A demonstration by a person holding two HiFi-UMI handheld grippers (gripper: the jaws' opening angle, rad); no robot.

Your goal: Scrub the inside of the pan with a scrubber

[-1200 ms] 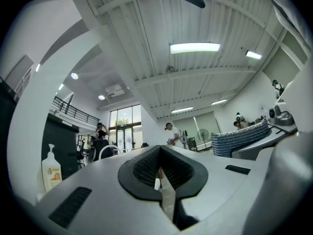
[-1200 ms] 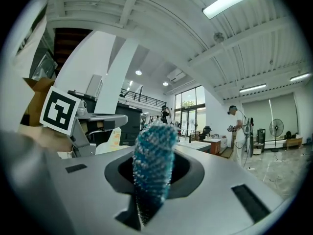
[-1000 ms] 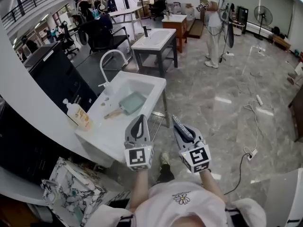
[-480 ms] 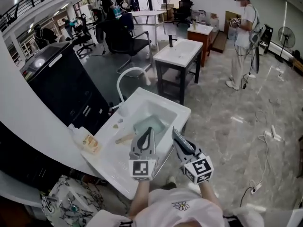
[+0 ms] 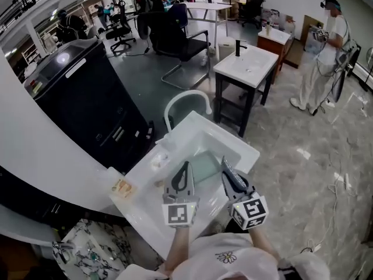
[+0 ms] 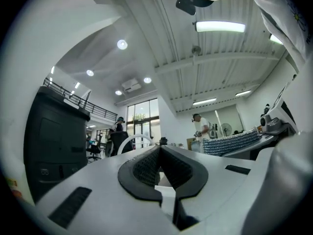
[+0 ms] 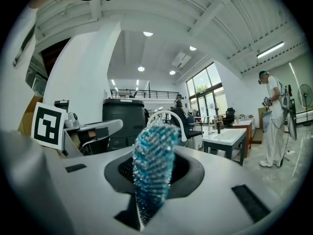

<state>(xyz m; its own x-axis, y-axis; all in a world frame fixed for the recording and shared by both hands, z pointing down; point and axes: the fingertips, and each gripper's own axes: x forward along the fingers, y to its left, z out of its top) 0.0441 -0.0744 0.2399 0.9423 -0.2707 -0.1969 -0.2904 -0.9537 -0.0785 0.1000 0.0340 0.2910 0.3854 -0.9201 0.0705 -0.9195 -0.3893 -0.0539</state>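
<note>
Scrubber (image 7: 152,166) clenched in right gripper (image 5: 225,163), long axis along its jaws, tip forward; left gripper (image 5: 186,167) jaws closed.

Two tongs are seen, the left gripper (image 5: 185,167) and the right gripper (image 5: 225,162), each built of pale grey shells, with black mesh-textured pads at the jaws and dark rectangular slots set behind them. Black-and-white square markers are borne by the left marker cube (image 5: 179,213) and the right marker cube (image 5: 252,210) at the rear ends. Behind the cubes a white shirt (image 5: 245,264) printed with a small daisy (image 5: 224,244) is worn.
</note>
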